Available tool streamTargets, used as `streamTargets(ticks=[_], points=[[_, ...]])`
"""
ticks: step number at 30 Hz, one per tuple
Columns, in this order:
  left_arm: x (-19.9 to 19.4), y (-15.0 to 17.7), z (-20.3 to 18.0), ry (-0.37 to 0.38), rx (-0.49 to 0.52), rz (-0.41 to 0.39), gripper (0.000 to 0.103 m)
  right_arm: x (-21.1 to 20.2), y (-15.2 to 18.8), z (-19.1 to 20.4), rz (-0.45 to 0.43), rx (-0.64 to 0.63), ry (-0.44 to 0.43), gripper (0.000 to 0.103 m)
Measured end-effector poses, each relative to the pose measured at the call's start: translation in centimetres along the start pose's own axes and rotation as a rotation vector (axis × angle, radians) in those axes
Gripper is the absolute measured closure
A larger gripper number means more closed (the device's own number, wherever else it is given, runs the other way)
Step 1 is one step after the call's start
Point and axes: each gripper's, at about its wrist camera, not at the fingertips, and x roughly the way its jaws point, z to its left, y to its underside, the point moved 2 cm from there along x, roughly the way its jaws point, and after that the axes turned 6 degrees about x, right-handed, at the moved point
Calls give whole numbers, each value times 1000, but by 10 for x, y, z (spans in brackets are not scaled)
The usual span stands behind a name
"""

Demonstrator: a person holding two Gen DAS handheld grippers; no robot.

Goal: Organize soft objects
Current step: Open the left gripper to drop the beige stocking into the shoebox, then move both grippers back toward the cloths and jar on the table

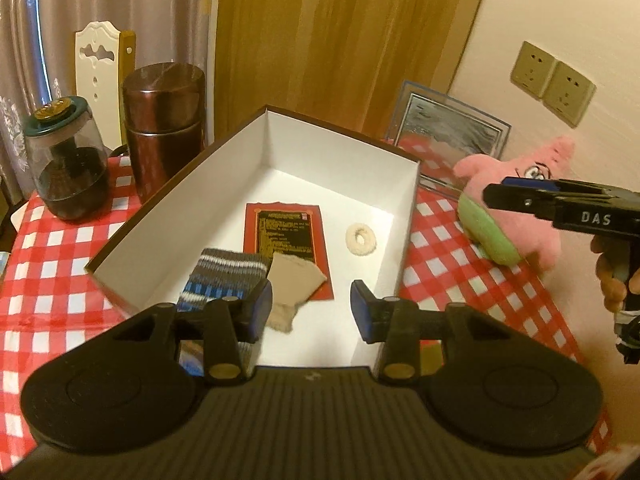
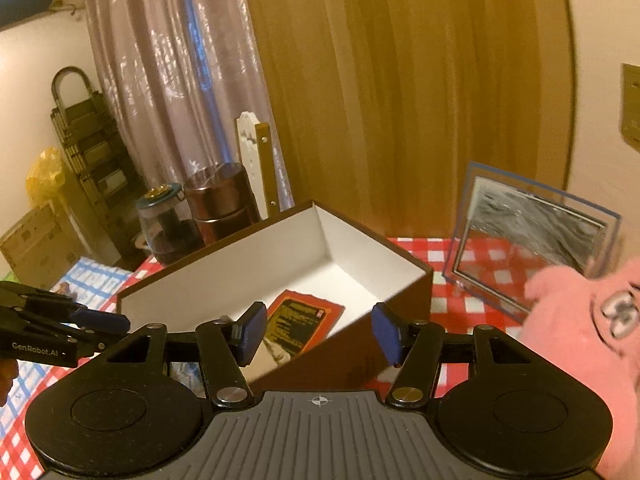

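A white-lined box (image 1: 224, 184) lies on the red checked cloth (image 1: 60, 248). Inside it are a striped grey-blue sock (image 1: 224, 276), a beige sock (image 1: 294, 280), a cream fuzzy ring (image 1: 361, 239) and a red card (image 1: 284, 228). My left gripper (image 1: 312, 308) hovers over the box's near end, open, with nothing between its pads. A pink plush with a green band (image 1: 532, 232) sits right of the box. My right gripper (image 2: 318, 332) is open and empty over the box's (image 2: 400, 304) near corner, with the plush (image 2: 580, 340) to its right.
A brown canister (image 1: 164, 128) and a glass jar (image 1: 66, 164) stand left of the box. A clear picture frame (image 1: 448, 136) leans behind the plush. Wall sockets (image 1: 552, 80) are on the right wall. A hand (image 1: 612, 276) grips the right tool.
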Motion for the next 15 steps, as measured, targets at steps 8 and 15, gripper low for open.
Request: streamTargets(ticks=[8, 15], points=[[-42, 29, 0, 6, 0, -14, 64, -50, 25, 13, -32, 55, 36, 41], [-71, 64, -6, 27, -2, 2, 64, -81, 58, 39, -12, 87, 50, 40]])
